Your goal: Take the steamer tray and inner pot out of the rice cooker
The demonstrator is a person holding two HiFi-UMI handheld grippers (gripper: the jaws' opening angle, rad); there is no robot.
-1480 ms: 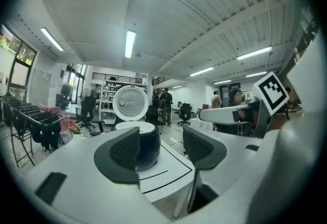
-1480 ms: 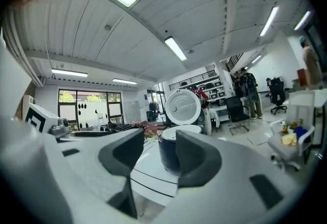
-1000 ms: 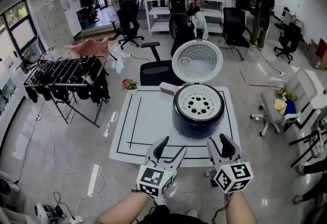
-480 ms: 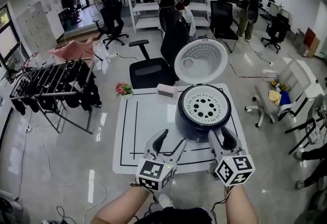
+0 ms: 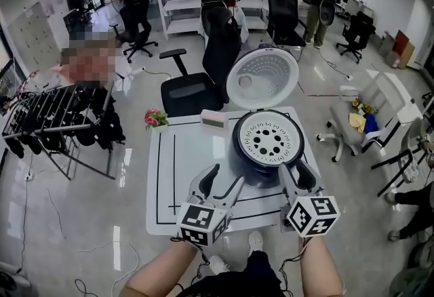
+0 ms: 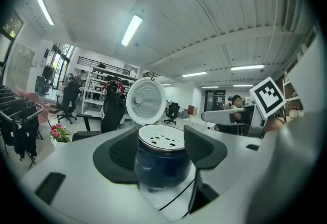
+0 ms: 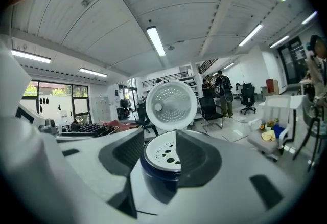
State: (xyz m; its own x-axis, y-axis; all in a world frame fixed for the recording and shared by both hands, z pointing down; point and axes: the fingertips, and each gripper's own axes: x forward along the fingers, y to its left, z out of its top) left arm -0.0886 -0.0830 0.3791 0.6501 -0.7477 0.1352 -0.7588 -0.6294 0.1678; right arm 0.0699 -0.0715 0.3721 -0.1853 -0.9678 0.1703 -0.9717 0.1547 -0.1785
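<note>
the dark blue rice cooker (image 5: 266,167) stands on the right half of the white table (image 5: 183,173), near its right edge. its lid (image 5: 261,78) is tipped up at the back, and the white holed steamer tray (image 5: 269,138) sits in its top. the left gripper (image 5: 225,177) and right gripper (image 5: 296,172) are over the table's near edge, facing the cooker, each with fingers spread and pinching nothing.
</note>
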